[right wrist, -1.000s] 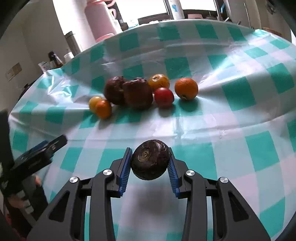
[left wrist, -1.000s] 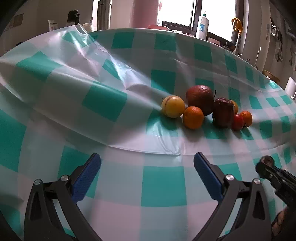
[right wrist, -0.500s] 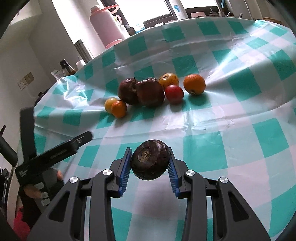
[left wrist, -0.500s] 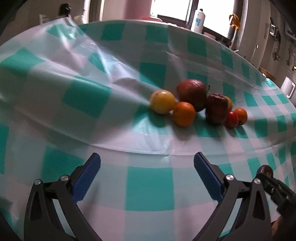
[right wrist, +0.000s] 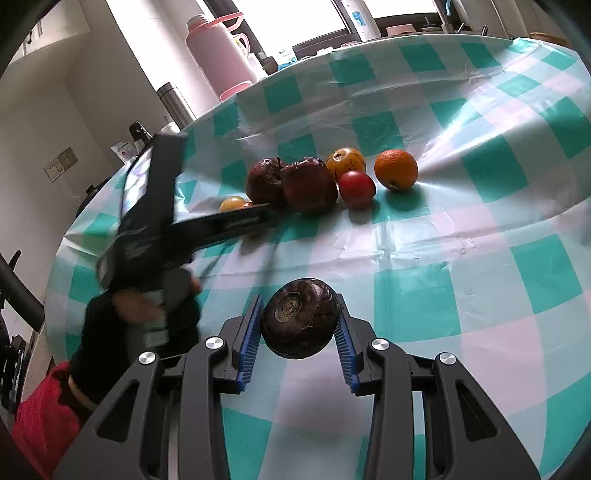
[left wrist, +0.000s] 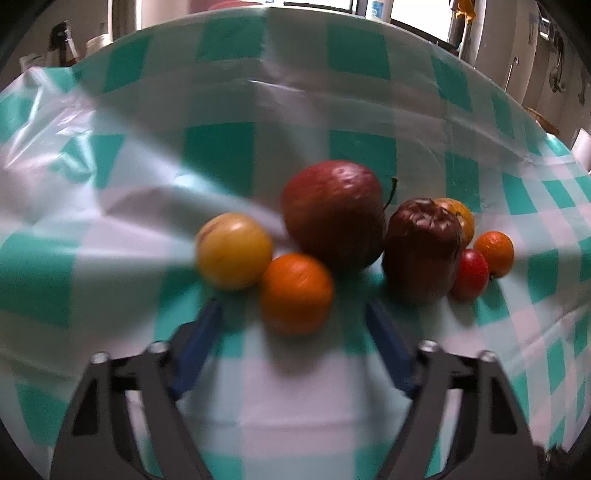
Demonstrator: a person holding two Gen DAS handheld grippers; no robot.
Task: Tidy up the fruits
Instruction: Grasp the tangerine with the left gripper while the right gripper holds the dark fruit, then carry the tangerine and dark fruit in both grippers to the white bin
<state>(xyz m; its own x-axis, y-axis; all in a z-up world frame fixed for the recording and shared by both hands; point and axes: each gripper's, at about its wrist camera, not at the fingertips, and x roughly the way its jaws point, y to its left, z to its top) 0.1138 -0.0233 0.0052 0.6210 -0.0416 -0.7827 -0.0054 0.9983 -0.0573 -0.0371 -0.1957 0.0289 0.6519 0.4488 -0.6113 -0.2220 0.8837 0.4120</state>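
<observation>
A row of fruit lies on the green-checked tablecloth [left wrist: 110, 221]: a yellow plum [left wrist: 233, 251], a small orange [left wrist: 295, 291], a big red apple [left wrist: 334, 218], a wrinkled dark apple [left wrist: 421, 251], a red fruit [left wrist: 470, 273] and another small orange [left wrist: 494, 254]. My left gripper [left wrist: 291, 308] points down at the near small orange. Its jaws are closing, with the orange just ahead between the blue fingertips and no pad pressing on it. My right gripper [right wrist: 299, 301] hangs above the cloth, shut on a dark purple round fruit [right wrist: 300, 323].
A pink thermos [right wrist: 218, 55], a steel flask [right wrist: 175, 105] and a white bottle [right wrist: 364, 22] stand beyond the table's far edge. The person's gloved hand [right wrist: 140, 314] and red sleeve [right wrist: 44, 417] hold the left gripper at the table's left side.
The left gripper has moved forward to the fruit row, which now looms large, and its jaws have narrowed. The right gripper has kept its grip on the dark fruit.
</observation>
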